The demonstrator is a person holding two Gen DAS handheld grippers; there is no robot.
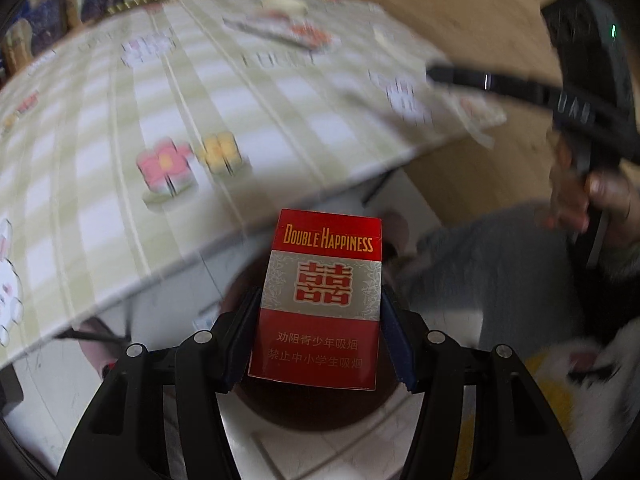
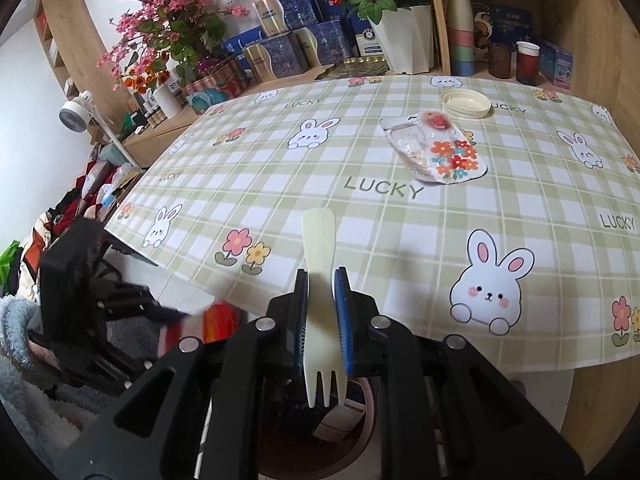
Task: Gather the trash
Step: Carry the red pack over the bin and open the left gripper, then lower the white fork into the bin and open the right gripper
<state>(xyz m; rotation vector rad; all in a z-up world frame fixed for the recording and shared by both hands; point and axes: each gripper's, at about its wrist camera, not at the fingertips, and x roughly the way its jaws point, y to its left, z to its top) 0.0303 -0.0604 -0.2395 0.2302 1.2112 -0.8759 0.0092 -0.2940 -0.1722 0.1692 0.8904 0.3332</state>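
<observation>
My left gripper (image 1: pixel 320 300) is shut on a red "Double Happiness" cigarette pack (image 1: pixel 320 296), held upright off the table's edge over a dark round bin (image 1: pixel 312 412) on the floor. My right gripper (image 2: pixel 322 276) is shut on a cream plastic fork (image 2: pixel 319 280), tines pointing back toward the camera, above a bin opening (image 2: pixel 332 428) holding some trash. On the table lie a clear flowered plastic wrapper (image 2: pixel 434 146) and a cream round lid (image 2: pixel 466 103). The left gripper (image 2: pixel 188 320) and its pack (image 2: pixel 216 320) show blurred at lower left in the right wrist view.
The table with green checked bunny cloth (image 2: pixel 360 200) fills both views. Flower pots, boxes and stacked cups (image 2: pixel 460 32) line the back shelf. A fan (image 2: pixel 74 114) and clothes stand at left. The right gripper (image 1: pixel 520 84) shows blurred at upper right in the left wrist view.
</observation>
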